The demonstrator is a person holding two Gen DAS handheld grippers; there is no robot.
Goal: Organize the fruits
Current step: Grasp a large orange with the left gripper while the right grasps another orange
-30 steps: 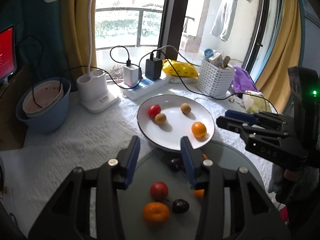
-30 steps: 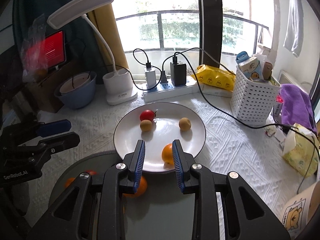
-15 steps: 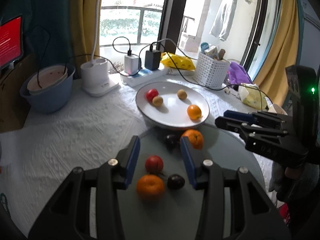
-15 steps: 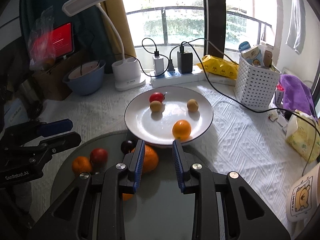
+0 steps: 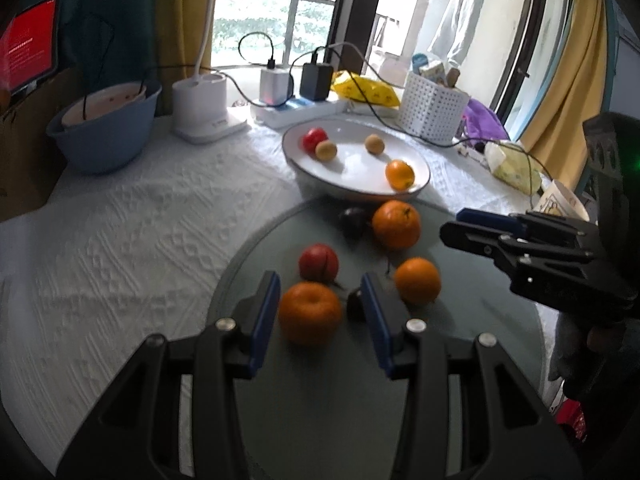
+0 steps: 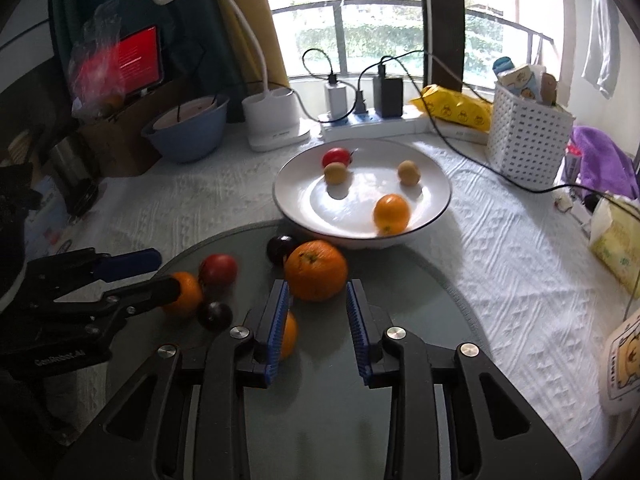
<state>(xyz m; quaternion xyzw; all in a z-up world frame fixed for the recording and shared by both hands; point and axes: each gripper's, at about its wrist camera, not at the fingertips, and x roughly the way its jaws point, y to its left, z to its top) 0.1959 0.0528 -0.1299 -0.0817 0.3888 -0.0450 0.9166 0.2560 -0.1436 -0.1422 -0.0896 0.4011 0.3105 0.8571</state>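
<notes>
- Left gripper (image 5: 320, 312): jaws spread, empty; an orange (image 5: 310, 313) sits between the fingertips on the grey round mat (image 5: 460, 380), untouched.
- Right gripper (image 6: 318, 322): jaws opening, nothing between; a bigger orange (image 6: 316, 270) lies just ahead.
- Advice: lower each gripper until the pads straddle the fruit's widest part, then close gently.
- Fruits round, no long axis; the bigger orange's stem end faces up.

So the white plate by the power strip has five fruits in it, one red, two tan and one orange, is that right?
Not quite: the white plate holds four fruits, not five. The right wrist view shows one red fruit, two tan fruits and one orange.
</notes>
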